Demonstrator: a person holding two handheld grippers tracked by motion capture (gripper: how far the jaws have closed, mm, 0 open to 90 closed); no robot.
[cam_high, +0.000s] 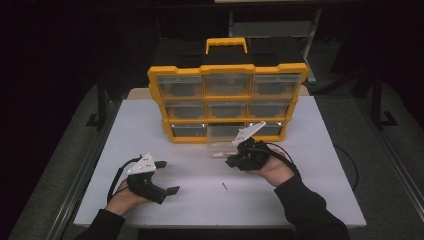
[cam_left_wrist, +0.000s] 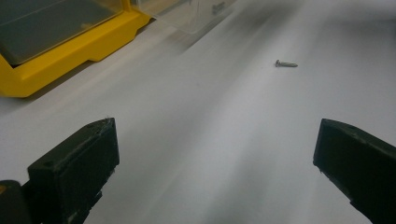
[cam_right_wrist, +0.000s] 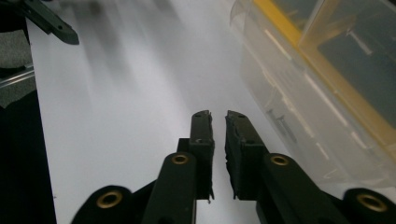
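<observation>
One white table (cam_high: 320, 150) in a dark room holds a yellow organizer (cam_high: 227, 100); a screw (cam_high: 224, 186) lies lower centre. Left gripper (cam_high: 167, 176) rests wide open; right gripper (cam_high: 231, 161) hovers nearly closed, empty.

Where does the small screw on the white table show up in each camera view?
High view: the screw lies on the white table, low centre, between the two hands.
Left gripper view: the screw lies upper right, ahead of the open jaws.
Right gripper view: I cannot find the loose screw here.
Shared landmark: the yellow organizer, with its clear drawer pulled out.
</observation>
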